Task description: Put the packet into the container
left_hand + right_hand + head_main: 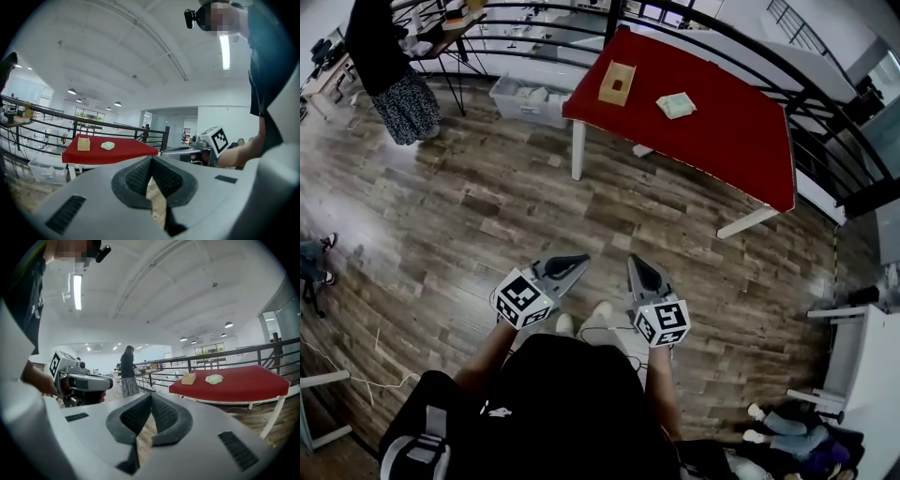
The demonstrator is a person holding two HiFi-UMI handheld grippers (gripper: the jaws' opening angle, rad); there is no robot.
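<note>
Markings: the only legible marks are the square black-and-white patterns on each tool's cube; no wording can be read on them.

Left tool [581,261] [151,160]: jaws pressed together, nothing between the pads. Right tool [635,261] [151,396]: same condition, closed and empty. Both are held over the wooden floor [441,216], well apart from the red tabletop [731,131].

Packet [676,105] [108,146] [214,378]: pale green, lying on the tabletop near its middle, just beside the container [617,82] [83,144] [189,378] but not touching it. The container is a tan box near the tabletop's left end.

View differences: only the head view looks into the container's open top. The right gripper view shows the left tool and a standing person [127,371] by the railing. The left gripper view shows the right tool's cube and a grey bin [42,171] below the tabletop's left end.
</note>
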